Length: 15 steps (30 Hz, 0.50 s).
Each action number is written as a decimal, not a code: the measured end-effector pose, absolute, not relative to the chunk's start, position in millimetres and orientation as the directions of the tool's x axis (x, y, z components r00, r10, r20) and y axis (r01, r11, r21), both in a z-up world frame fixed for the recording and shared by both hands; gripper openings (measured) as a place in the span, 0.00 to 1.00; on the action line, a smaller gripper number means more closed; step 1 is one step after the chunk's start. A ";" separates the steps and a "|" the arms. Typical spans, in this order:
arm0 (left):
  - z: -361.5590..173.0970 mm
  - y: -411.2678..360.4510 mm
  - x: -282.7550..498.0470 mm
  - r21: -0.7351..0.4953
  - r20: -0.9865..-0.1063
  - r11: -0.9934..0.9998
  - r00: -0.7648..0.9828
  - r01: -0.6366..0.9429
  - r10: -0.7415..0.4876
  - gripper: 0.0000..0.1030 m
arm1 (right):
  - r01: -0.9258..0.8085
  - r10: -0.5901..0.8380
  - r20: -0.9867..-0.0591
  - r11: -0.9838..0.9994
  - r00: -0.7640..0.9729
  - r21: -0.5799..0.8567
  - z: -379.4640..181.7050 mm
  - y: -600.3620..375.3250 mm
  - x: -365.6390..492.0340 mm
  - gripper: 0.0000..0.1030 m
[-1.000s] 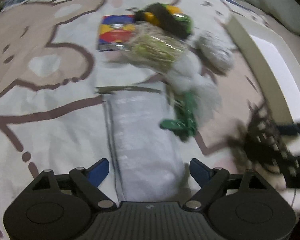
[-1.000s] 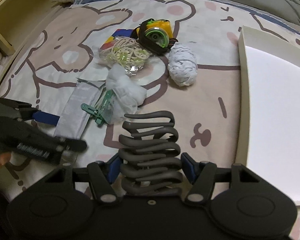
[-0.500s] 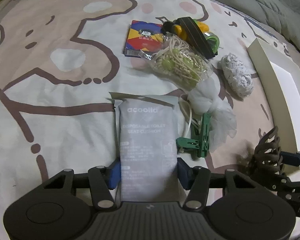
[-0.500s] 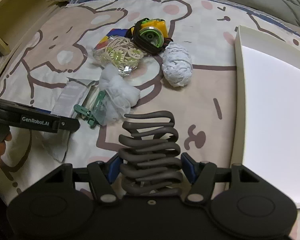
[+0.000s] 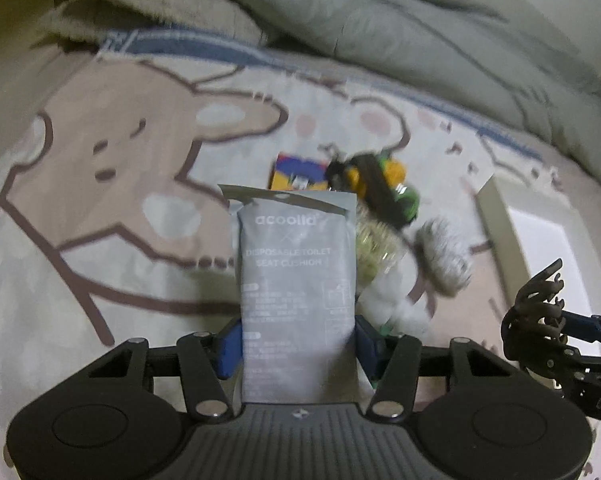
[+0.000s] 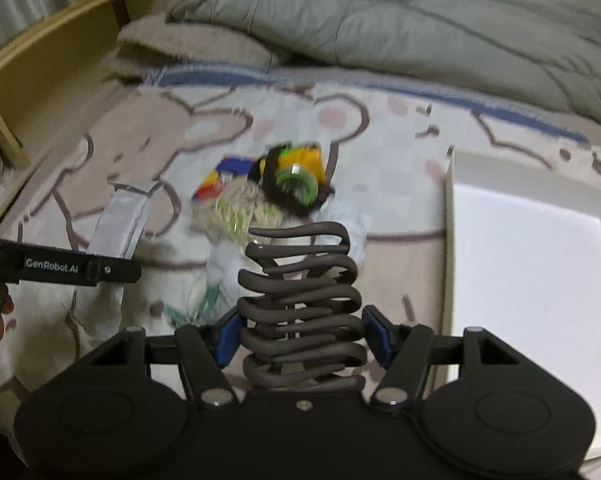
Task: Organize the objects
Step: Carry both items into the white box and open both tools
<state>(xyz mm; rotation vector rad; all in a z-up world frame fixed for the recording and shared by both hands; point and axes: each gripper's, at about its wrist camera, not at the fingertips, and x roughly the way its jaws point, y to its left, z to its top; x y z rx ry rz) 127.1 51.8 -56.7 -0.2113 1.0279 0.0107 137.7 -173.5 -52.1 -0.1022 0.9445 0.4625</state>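
My left gripper (image 5: pixel 298 344) is shut on a grey toilet-seat-cushion packet (image 5: pixel 296 272) and holds it lifted above the bed; the packet also shows in the right wrist view (image 6: pixel 120 224). My right gripper (image 6: pixel 302 336) is shut on a dark wavy hair claw clip (image 6: pixel 300 304), which also shows in the left wrist view (image 5: pixel 536 308). On the bear-print sheet (image 5: pixel 100 208) lie a colourful card box (image 5: pixel 296 172), a yellow-green headlamp (image 6: pixel 296 180), a bag of rubber bands (image 6: pixel 236 212), a white rolled cloth (image 5: pixel 444 260) and a white puff (image 5: pixel 396 300).
A white shallow box (image 6: pixel 524 264) lies at the right on the bed. A grey duvet (image 6: pixel 380 16) is bunched along the back. A wooden bed frame (image 6: pixel 32 92) runs along the left. A green clip (image 6: pixel 188 312) lies beside the puff.
My left gripper closed on the grey packet and lifted it off the sheet, tilting upward. My right gripper, still holding the claw clip, also rose and tilted up.
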 end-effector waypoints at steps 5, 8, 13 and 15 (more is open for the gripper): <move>-33.4 43.2 123.6 -0.184 -0.806 0.979 0.584 -0.091 -0.098 0.55 | -0.404 0.338 -0.761 0.908 0.554 0.109 -31.2 -184.1 140.1 0.62; -20.7 35.6 122.3 -0.172 -0.779 0.983 0.620 -0.069 -0.093 0.55 | -0.392 0.343 -0.735 0.913 0.585 0.114 -16.9 -193.6 142.0 0.62; -6.0 14.3 130.6 -0.155 -0.760 0.987 0.641 -0.028 -0.101 0.55 | -0.372 0.334 -0.695 0.923 0.637 0.102 9.6 -216.9 149.0 0.62; 0.2 1.4 138.0 -0.146 -0.746 0.989 0.658 -0.011 -0.103 0.55 | -0.353 0.320 -0.683 0.931 0.657 0.097 18.7 -227.2 156.9 0.62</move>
